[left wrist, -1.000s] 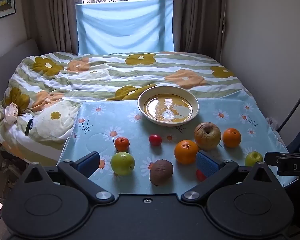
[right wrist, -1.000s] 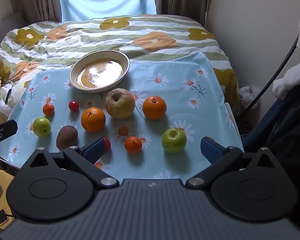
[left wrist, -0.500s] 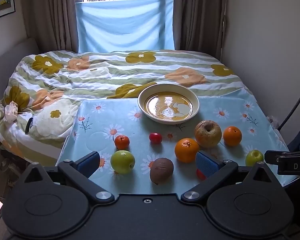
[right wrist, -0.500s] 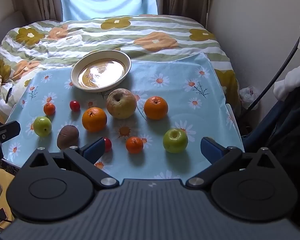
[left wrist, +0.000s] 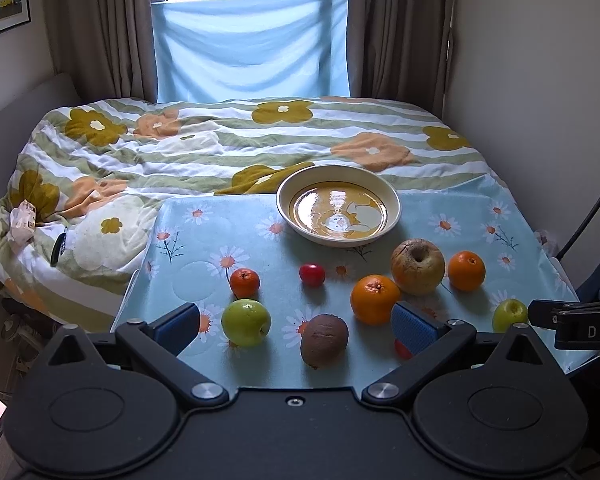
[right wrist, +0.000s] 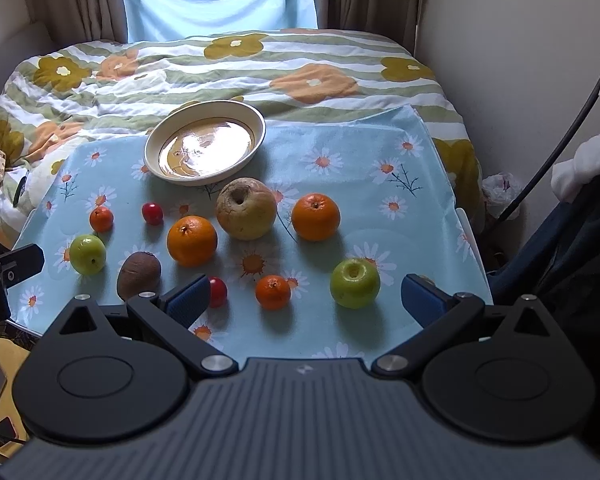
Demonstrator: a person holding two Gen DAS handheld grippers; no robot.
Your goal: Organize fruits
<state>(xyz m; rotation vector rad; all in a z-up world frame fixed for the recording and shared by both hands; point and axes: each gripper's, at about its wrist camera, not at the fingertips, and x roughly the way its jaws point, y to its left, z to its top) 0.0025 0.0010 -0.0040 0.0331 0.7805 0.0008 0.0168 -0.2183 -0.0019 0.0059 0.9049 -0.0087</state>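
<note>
Both grippers hover at the near edge of a table covered with a light blue daisy-print cloth (right wrist: 356, 148), and nothing is held. The left gripper (left wrist: 296, 322) has its jaws spread wide, with a green apple (left wrist: 246, 322) and a brown kiwi (left wrist: 324, 340) lying on the cloth between its blue pads. The right gripper (right wrist: 306, 300) also has its jaws spread apart; between its pads lie a small mandarin (right wrist: 273, 291) and a second green apple (right wrist: 355, 283), while a red cherry tomato (right wrist: 217, 291) sits just beside its left pad. Farther in, a row of fruit runs across the middle of the cloth: a small mandarin at the left (right wrist: 101, 218), another cherry tomato (right wrist: 152, 213), a large orange (right wrist: 192, 240), a big, blemished yellow-brown apple (right wrist: 246, 213) just beside it, and a second orange to the right (right wrist: 315, 216). None of the fruit is in the dish. The cream-rimmed bowl (right wrist: 154, 148), with a glossy amber-brown inside, stands empty at the far edge of the cloth, left of centre in the right wrist view. Beyond the table lies a bed with a striped flower-print duvet (left wrist: 220, 144), and behind it a window hung with a pale blue sheet (left wrist: 252, 44) between brown curtains (left wrist: 100, 24).
</note>
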